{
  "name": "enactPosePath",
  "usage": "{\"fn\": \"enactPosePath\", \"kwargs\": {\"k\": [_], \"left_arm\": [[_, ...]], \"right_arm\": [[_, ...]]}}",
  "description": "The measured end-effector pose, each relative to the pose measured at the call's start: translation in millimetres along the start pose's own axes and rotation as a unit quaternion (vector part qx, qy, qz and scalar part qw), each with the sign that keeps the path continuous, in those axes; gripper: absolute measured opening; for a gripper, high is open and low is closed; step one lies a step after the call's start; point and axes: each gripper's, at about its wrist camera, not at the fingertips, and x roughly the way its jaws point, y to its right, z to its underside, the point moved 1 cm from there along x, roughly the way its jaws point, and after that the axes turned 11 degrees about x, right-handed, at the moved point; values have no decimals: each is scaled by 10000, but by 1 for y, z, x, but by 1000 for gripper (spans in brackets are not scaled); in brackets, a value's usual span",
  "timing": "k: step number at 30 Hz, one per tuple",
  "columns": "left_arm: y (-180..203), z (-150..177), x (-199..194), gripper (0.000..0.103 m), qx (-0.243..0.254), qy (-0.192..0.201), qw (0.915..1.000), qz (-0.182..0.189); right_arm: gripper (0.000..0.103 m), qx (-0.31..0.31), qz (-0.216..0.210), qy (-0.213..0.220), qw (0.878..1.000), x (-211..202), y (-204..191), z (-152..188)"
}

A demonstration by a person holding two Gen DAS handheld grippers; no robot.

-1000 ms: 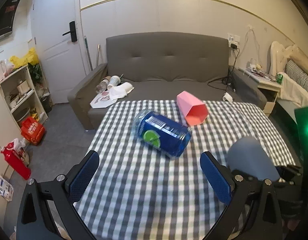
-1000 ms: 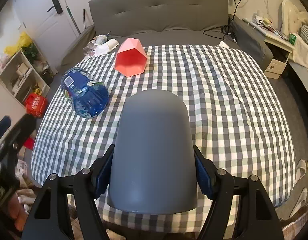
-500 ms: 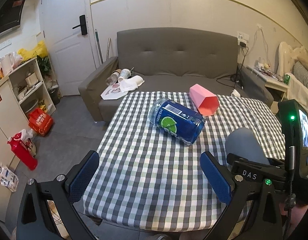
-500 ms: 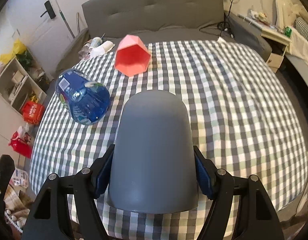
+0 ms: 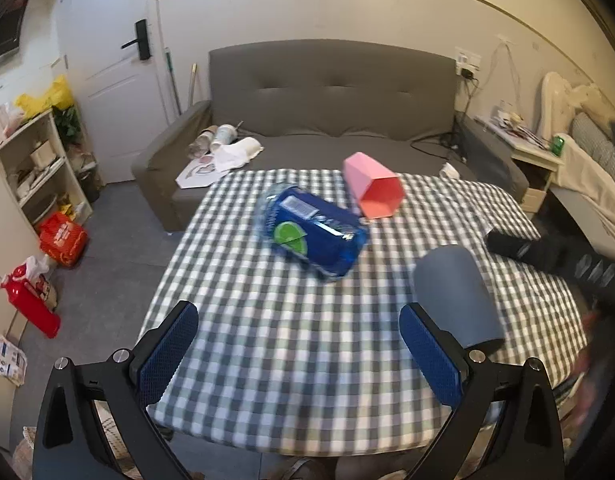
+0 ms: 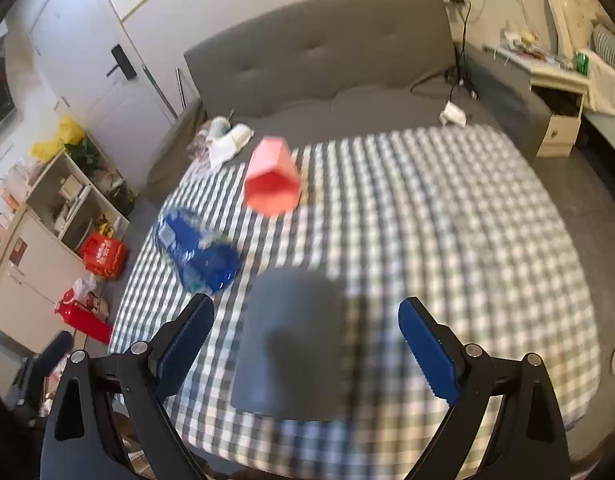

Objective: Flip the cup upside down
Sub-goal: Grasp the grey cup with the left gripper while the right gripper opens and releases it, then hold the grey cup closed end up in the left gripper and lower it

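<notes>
A grey cup (image 6: 293, 340) stands upside down on the checked tablecloth near the table's front edge. It also shows in the left wrist view (image 5: 455, 296) at the right. My right gripper (image 6: 305, 344) is open, its blue pads apart on either side of the cup and clear of it. My left gripper (image 5: 299, 354) is open and empty over the front of the table, left of the cup.
A blue bottle (image 5: 315, 234) lies on its side mid-table. A pink hexagonal cup (image 5: 373, 190) lies on its side behind it. A grey sofa (image 5: 331, 100) stands behind the checked table (image 5: 267, 344). Shelves and red items are at the left.
My right gripper has opened and let go of the grey cup, which now stands on the table. The right gripper has drawn back and up; the view is blurred by motion.
</notes>
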Motion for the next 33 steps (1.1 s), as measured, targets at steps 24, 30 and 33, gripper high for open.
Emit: {"fn": "enactPosePath", "kwargs": {"k": [24, 30, 33], "left_arm": [[111, -58, 86, 102, 605, -1389, 9838, 960], [113, -61, 99, 91, 646, -1674, 9770, 1148], [112, -59, 107, 88, 514, -1874, 9716, 1347]], "right_arm": [[94, -521, 1038, 436, 9923, -22, 86, -45], [94, -518, 1006, 303, 9931, -6, 82, -52], [94, -538, 1022, 257, 9930, 2, 81, -53]]}}
